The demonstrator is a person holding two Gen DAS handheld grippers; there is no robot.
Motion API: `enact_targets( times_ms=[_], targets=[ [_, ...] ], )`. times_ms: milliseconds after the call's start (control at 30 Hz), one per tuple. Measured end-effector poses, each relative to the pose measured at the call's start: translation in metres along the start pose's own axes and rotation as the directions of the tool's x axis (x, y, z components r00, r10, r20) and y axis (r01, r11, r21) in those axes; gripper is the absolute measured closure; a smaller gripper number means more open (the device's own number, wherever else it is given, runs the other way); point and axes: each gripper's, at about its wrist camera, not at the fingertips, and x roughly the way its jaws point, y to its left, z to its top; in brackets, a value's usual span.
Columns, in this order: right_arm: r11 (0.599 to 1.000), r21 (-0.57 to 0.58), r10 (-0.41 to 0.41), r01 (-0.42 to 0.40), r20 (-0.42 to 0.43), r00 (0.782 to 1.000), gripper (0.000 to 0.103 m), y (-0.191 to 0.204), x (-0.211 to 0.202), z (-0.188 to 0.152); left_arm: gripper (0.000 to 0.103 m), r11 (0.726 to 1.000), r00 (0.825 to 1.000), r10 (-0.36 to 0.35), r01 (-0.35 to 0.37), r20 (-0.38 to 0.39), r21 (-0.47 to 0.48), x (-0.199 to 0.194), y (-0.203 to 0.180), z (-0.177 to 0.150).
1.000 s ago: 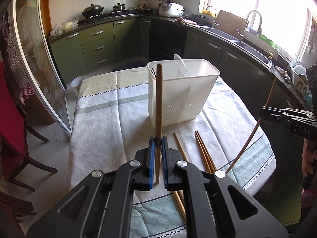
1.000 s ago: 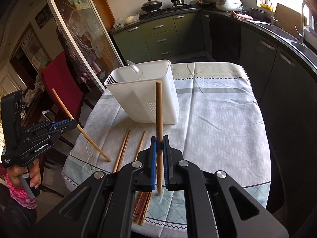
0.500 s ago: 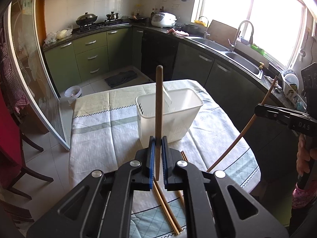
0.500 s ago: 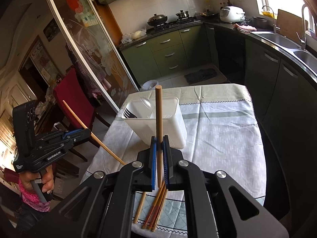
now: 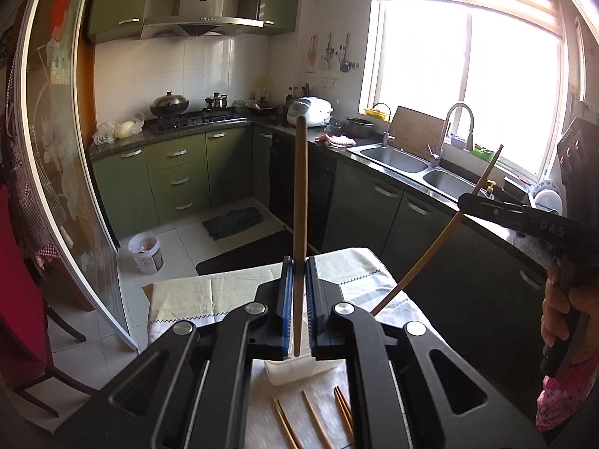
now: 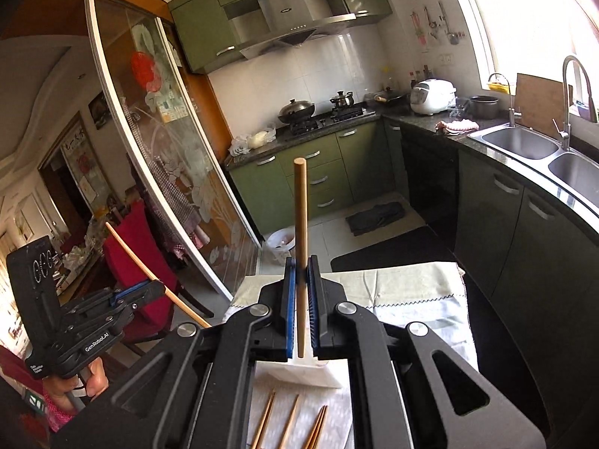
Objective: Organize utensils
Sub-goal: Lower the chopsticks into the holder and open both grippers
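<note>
We've lifted both chopsticks high: left gripper (image 5: pixel 297 310) clamped on one chopstick (image 5: pixel 299 202), right gripper (image 6: pixel 300 310) on another (image 6: pixel 300 224). White holder (image 6: pixel 299 372) now lower centre, ready for drop-in.

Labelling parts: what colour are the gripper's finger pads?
Blue pads, clearest in the left wrist view, clamping a chopstick.

We've got 2 wooden chopsticks up in the air, each standing nearly upright: one (image 5: pixel 300 202) in our left hand's tool, the other chopstick (image 6: pixel 300 220) in the right. Below, the white holder (image 6: pixel 299 372) sits on the cloth, with 4 or so loose chopsticks (image 5: pixel 318 417) lying just in front.
</note>
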Motion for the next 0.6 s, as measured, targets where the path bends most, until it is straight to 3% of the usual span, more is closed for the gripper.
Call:
enact_targets(
  times_ms=[167,300,467,600],
  targets=[
    [0.999,-0.034,-0.032,0.029,-0.084,0.996,0.096,-0.001,0.062,-0.017,0.096,0.999,0.998,0.012,-0.015,-0.069,-0.036,0.055,0.008,-0.012],
    [0.998,-0.055,-0.038,0.027,-0.203,0.978,0.096,-0.001,0.113,-0.044,0.096,0.998,0.987,0.012,-0.022,-0.161,-0.057,0.092,0.014,-0.032],
    [0.996,-0.083,-0.061,0.039,-0.285,0.956,0.096,-0.003,0.151,-0.066,0.095,0.998,0.971,0.016,-0.032,-0.238,-0.061,0.116,0.02,-0.051],
    [0.995,-0.091,-0.064,0.038,-0.302,0.951,0.086,-0.003,0.156,-0.072,0.082,0.997,0.966,0.006,-0.027,-0.257,-0.078,0.116,0.023,-0.055]
  ],
)
